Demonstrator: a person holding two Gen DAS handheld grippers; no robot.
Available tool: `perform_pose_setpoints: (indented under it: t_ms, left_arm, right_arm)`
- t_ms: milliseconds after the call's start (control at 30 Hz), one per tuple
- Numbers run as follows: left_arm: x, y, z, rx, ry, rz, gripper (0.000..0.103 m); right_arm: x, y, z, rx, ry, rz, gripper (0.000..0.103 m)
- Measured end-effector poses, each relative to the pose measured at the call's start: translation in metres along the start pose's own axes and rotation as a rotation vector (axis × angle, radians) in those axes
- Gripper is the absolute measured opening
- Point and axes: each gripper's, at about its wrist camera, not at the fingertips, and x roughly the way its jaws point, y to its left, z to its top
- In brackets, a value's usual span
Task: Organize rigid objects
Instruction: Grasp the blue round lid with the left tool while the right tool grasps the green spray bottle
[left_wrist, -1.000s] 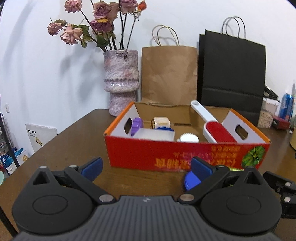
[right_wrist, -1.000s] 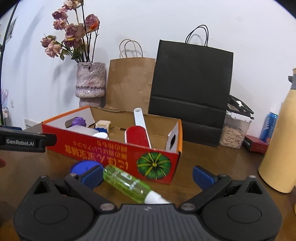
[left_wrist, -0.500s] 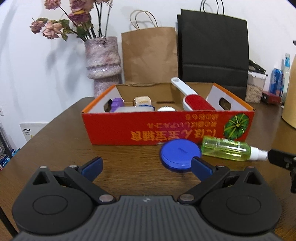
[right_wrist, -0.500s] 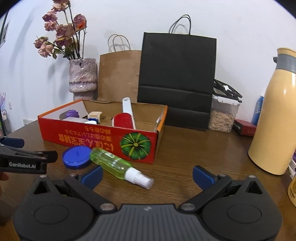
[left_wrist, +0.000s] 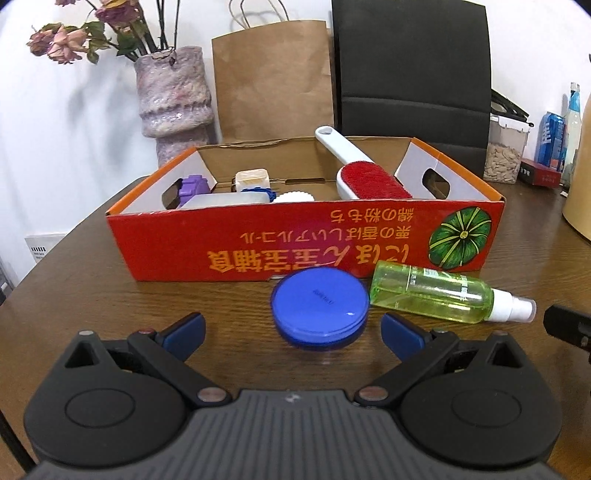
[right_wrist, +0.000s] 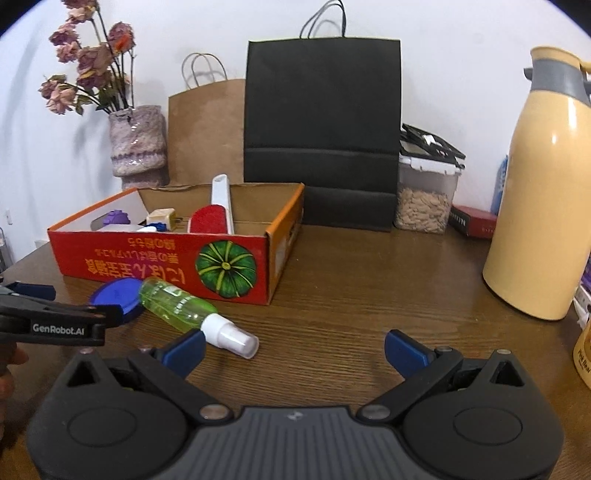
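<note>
Grippers, left (left_wrist: 291, 330) and right (right_wrist: 293, 347), both spread and empty. Round blue plastic lid (left_wrist: 320, 307) and green spray bottle (left_wrist: 436, 295) lie on wooden table (right_wrist: 369, 280), touching red cardboard box (left_wrist: 295, 243). Step: approach. Next: straddle lid, clamp, transfer into box.

Looks like a home: dark wooden bench (right_wrist: 351, 295) against a white wall, mottled pink ceramic vase of dried roses (right_wrist: 137, 147) far left, brown and black paper shopping bags (right_wrist: 321, 122), cream thermos jug (right_wrist: 546, 206) right.

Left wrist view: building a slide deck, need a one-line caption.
Open left gripper faces a blue lid and green spray bottle before the red box.
</note>
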Motion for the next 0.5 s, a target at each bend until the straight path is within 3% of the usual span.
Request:
perform_pose_setpoints:
  t_ms: [500]
  left_arm:
    - [0.022, -0.004, 0.011, -0.005, 0.033, -0.023, 0.101]
  right_arm:
    - [0.006, -0.001, 0.002, 0.034, -0.011, -0.028, 0.103]
